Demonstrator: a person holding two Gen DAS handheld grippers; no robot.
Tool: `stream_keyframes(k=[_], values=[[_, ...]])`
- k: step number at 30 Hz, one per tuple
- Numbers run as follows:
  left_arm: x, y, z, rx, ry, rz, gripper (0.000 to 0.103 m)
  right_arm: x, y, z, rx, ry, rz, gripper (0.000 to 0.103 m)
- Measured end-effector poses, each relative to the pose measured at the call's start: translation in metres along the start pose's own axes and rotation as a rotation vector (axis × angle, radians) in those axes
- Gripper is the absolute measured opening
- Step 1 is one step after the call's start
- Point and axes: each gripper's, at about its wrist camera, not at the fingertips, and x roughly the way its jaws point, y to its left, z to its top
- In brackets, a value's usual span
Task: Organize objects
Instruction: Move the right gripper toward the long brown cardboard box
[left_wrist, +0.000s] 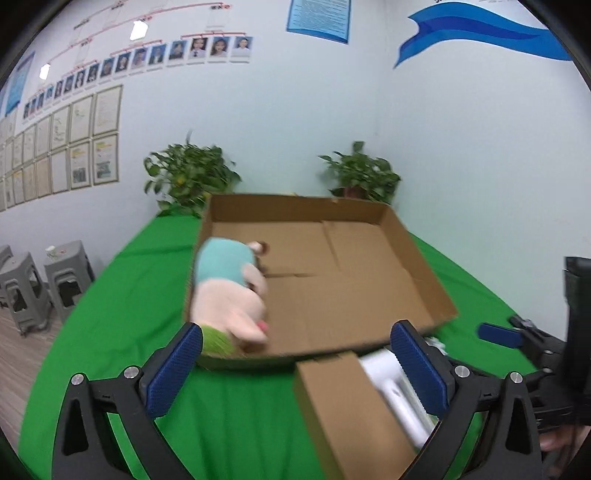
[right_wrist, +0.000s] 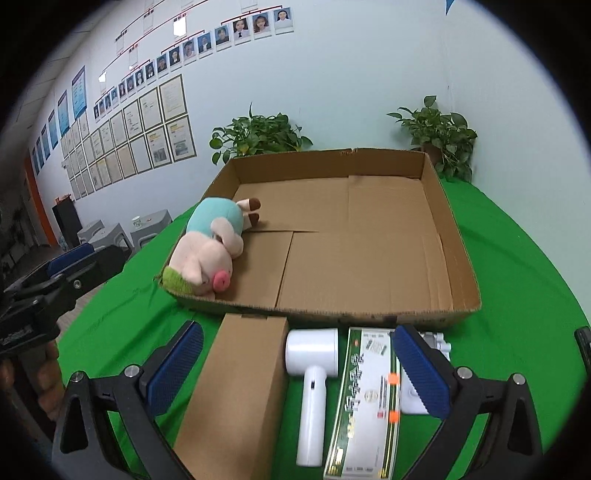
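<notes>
One plush pig (right_wrist: 210, 254) lay on its side inside the shallow cardboard tray (right_wrist: 458, 258), against the tray's left wall at the near corner. Four items just outside the tray's near wall on the green cloth (right_wrist: 524, 258): small brown box (right_wrist: 236, 387), white handheld device (right_wrist: 312, 373), green-and-white carton (right_wrist: 369, 402), white part (right_wrist: 439, 341). Left gripper (left_wrist: 295, 373) spread wide, holding nothing. Right gripper (right_wrist: 297, 371) spread wide too, above those items.

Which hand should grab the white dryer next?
Right. The right gripper is open right over the dryer; the left gripper sits more over the brown box.
</notes>
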Motion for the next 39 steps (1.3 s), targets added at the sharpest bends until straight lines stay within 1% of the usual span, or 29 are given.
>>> stream_keyframes(k=[3,9,14,17,20,27,32,36,39], values=[[-0.006,-0.016,-0.010,0.009,0.034,-0.013,0.103,-0.007,0.000,-0.009,0.007,0.000,0.005,0.102],[-0.009,-0.031,-0.013,0.018,0.046,-0.047,0.103,-0.007,-0.008,-0.017,0.037,0.013,0.014,0.102],[-0.013,-0.036,-0.015,0.006,0.039,-0.047,0.103,-0.007,-0.005,-0.021,-0.009,0.020,0.009,0.102],[-0.021,-0.040,-0.013,0.012,0.035,-0.042,0.103,-0.010,-0.007,-0.023,-0.005,0.025,0.012,0.102],[-0.034,-0.045,-0.008,0.017,0.016,-0.039,0.103,-0.021,-0.006,-0.022,-0.007,0.013,0.014,0.102],[-0.056,-0.059,-0.005,0.033,0.004,-0.076,0.103,-0.048,-0.002,-0.022,-0.014,-0.021,0.000,0.102],[-0.051,-0.056,-0.014,0.026,0.020,-0.092,0.103,-0.049,0.002,-0.029,-0.010,-0.016,-0.005,0.102],[-0.037,-0.046,-0.026,0.005,0.056,-0.111,0.103,-0.038,0.006,-0.037,-0.012,0.013,-0.020,0.102],[-0.026,-0.039,-0.035,-0.013,0.074,-0.117,0.103,-0.030,0.006,-0.042,-0.007,0.017,-0.030,0.102]])
